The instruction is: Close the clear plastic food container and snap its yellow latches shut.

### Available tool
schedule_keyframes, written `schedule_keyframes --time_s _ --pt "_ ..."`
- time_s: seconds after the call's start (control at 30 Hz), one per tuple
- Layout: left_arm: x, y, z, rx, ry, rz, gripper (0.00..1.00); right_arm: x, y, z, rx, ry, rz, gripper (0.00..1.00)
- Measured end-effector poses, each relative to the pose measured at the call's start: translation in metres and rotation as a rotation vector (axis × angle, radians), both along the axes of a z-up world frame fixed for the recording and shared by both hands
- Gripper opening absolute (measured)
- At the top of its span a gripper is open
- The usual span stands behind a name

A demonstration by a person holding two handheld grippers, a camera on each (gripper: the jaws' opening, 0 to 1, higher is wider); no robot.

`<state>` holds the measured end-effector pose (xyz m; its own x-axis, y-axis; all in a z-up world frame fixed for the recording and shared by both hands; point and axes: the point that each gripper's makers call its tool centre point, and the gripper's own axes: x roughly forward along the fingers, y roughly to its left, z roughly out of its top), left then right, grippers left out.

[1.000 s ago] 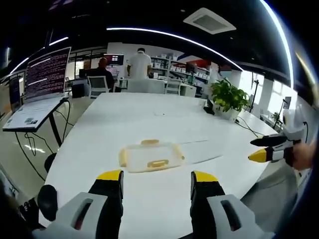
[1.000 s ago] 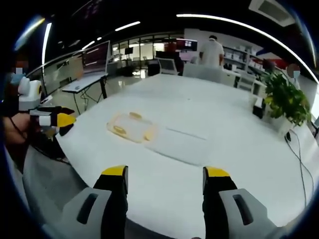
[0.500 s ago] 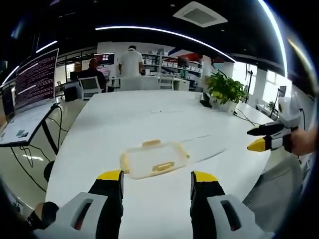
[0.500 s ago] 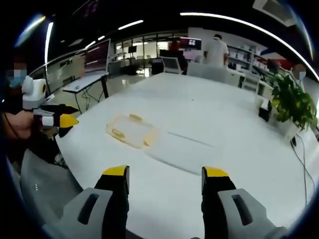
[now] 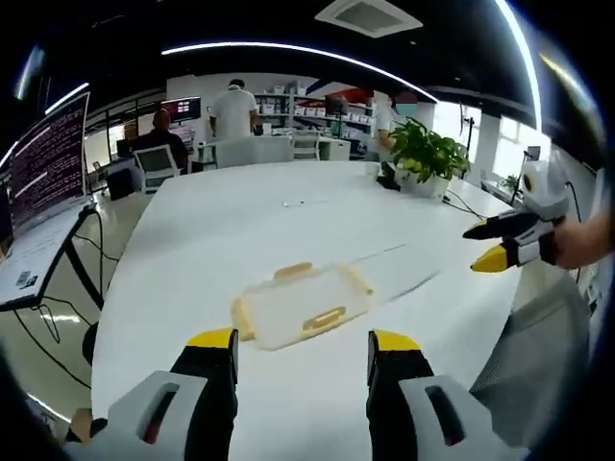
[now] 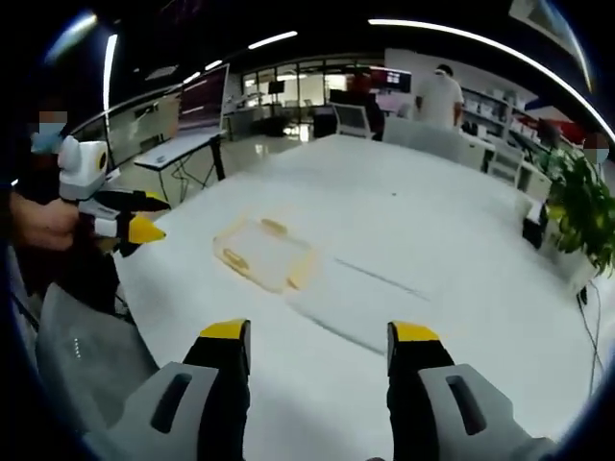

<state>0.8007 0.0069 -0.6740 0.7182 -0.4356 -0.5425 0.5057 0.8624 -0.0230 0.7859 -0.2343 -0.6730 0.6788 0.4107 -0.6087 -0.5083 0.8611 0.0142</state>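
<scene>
Left gripper (image 5: 300,348): jaws standing wide apart, holding nothing, hovering over the near edge of the white table (image 5: 240,221). Right gripper (image 6: 318,338): jaws likewise spread wide and empty, above the near edge on its own side. Neither is touching the work. The clear plastic food container (image 5: 300,305) is lying flat on the table, just beyond the left gripper's tips, near the near edge and well clear of the far end; in the right gripper view it is sitting further off, toward the table's left edge (image 6: 265,253). The lid appears to be resting on the box, though whether it is fully seated cannot be told. Yellow latches (image 5: 325,318) are showing on the near side, far side and both ends; whether any are snapped down is too small to judge. Assessment: approach stage, with pressing and latching still to do. Surroundings: a potted plant (image 5: 424,154) is standing at the far right corner, a laptop (image 5: 43,173) is sitting on a stand off the left edge, and people are standing in the background. Nothing is lying between the grippers and the container.
</scene>
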Motion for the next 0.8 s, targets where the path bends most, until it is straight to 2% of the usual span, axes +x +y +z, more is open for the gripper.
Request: schedule_keyframes --time_s 0.13,0.5,0.8 --pt "0.009 0.0 -0.003 0.073 -0.004 -0.107 0.49 0.011 0.011 0.0 -0.012 0.008 0.087 0.54" --pt "0.03 0.0 -0.01 0.162 0.017 -0.324 0.49 0.033 0.032 0.0 -0.075 0.008 0.291 0.52" --pt "0.047 0.003 -0.026 0.256 0.053 -0.507 0.49 0.045 0.056 -0.013 -0.165 0.043 0.534 0.52"
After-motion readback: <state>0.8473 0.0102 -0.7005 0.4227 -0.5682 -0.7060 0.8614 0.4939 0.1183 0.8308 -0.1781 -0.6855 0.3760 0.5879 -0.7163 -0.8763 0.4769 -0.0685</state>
